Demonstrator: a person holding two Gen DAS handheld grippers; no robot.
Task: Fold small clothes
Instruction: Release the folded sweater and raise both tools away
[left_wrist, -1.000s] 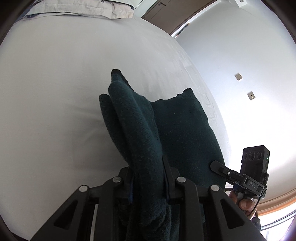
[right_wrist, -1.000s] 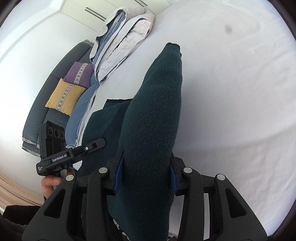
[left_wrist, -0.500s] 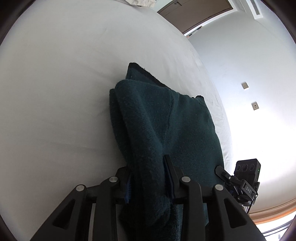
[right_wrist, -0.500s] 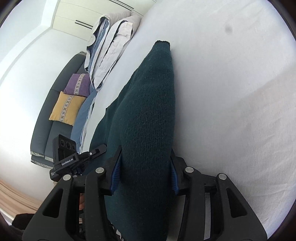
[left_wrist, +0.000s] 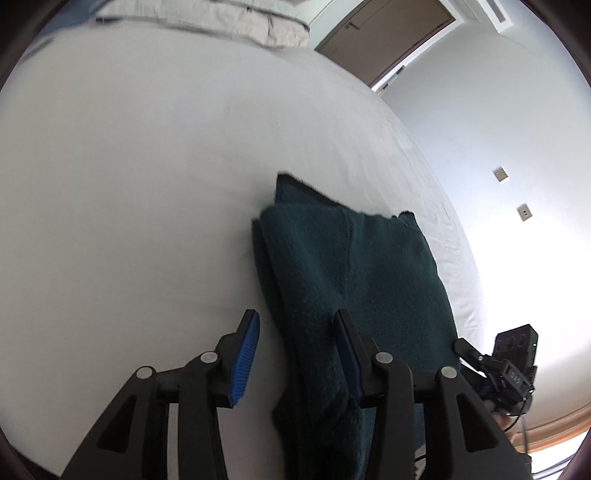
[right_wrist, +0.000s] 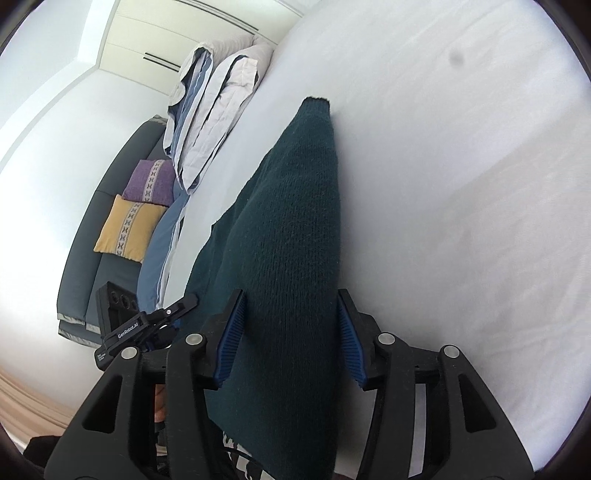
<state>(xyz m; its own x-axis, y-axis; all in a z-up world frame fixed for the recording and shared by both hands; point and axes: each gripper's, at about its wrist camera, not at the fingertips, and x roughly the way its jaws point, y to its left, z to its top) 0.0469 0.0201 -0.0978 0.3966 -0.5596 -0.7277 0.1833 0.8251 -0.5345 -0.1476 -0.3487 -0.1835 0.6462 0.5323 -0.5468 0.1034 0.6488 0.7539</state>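
A dark green knit garment (left_wrist: 354, 266) lies folded over on the white bed (left_wrist: 147, 184). My left gripper (left_wrist: 295, 325) is open, its blue pads spread, with the garment's left edge running between the jaws and touching only the right one. In the right wrist view the same garment (right_wrist: 291, 229) drapes between my right gripper's (right_wrist: 291, 306) spread jaws; the gripper is open and the cloth rests loose between the pads. Each gripper shows at the edge of the other's view.
Folded pale bedding (right_wrist: 214, 99) is stacked at the head of the bed. A grey sofa (right_wrist: 85, 266) with a purple cushion (right_wrist: 151, 181) and a yellow cushion (right_wrist: 127, 229) stands beyond the bed's left side. A door (left_wrist: 384, 40) and wall (left_wrist: 498, 110) lie on the right.
Both grippers have opened and let go of the garment. The lifted fold has dropped onto the lower layer on the bed.
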